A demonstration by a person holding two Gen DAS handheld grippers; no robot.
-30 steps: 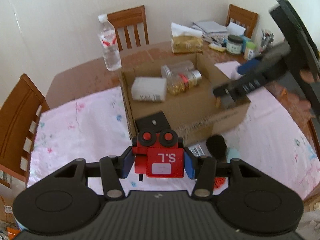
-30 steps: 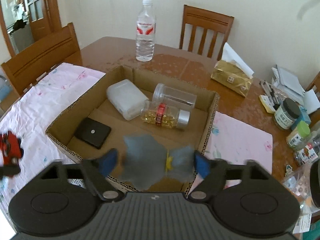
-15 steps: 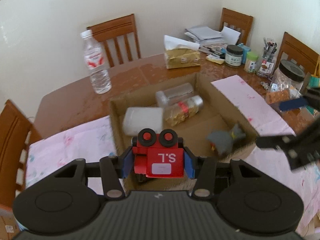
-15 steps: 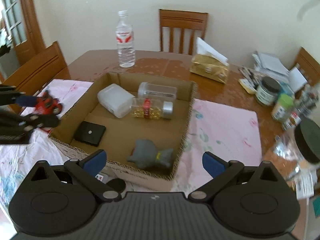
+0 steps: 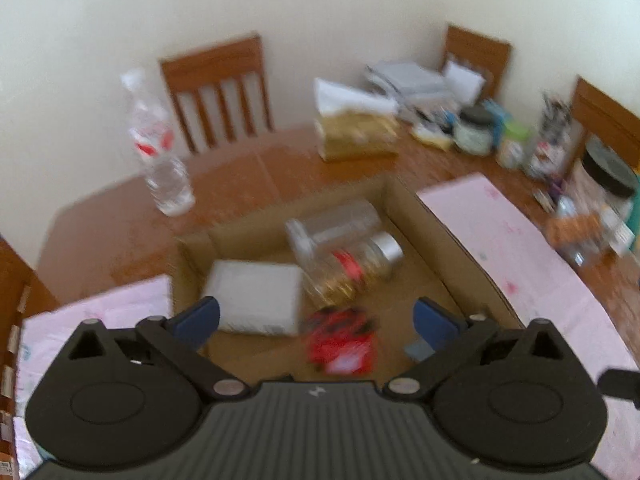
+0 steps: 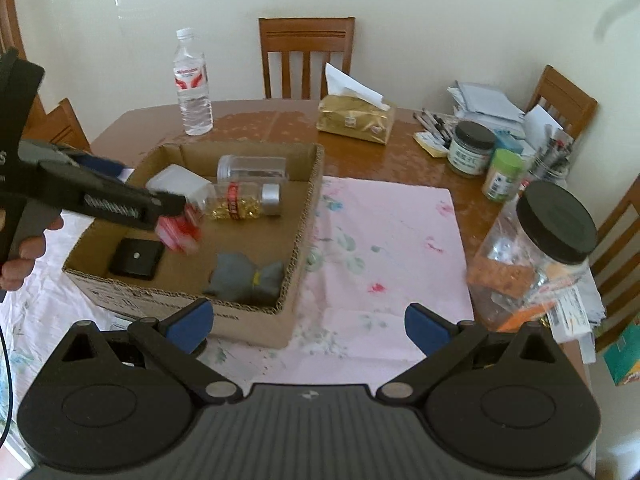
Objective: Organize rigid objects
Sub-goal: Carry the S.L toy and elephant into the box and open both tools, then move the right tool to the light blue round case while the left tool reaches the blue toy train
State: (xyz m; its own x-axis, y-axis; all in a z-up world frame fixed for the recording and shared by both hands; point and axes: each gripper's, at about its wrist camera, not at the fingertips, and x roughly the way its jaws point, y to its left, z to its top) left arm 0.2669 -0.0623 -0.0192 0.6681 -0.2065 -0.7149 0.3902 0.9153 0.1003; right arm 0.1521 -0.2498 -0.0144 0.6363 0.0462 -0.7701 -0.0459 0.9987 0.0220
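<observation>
The wooden table (image 6: pixel 400 160) carries a pink floral cloth (image 6: pixel 380 240) and, on the cloth's left part, an open cardboard box (image 6: pixel 304 216).

Box contents, by size:
- A white plastic container (image 5: pixel 256 296) lies flat toward the far left corner.
- A clear empty jar (image 6: pixel 252 168) lies on its side against the far wall.
- A jar of yellow capsules (image 6: pixel 244 200) with a silver cap lies just in front of it, also on its side.
- A grey soft-looking toy (image 6: pixel 244 280) rests near the front wall, on the right.
- A flat black square case (image 6: pixel 138 258) rests in the front left corner.

The left gripper (image 5: pixel 316 320) is positioned over the box. Its jaws are opening and stand wide apart; neither blue pad touches anything. The red toy robot (image 5: pixel 342 344) appears between and below the jaws as a motion-blurred shape over the box floor. Whether it has landed cannot be told. In the right wrist view the same toy (image 6: pixel 178 230) shows just under the left gripper's tip, beside the black case.

The right gripper (image 6: pixel 308 324) hovers above the cloth at the box's front right corner. Its jaws are fully apart and empty.

Outside the box, a water bottle (image 6: pixel 192 84) stands upright on bare wood behind it. A gold tissue pack (image 6: pixel 354 120) lies to its right. A black-lidded clear jar (image 6: pixel 540 248) stands at the cloth's right edge.
</observation>
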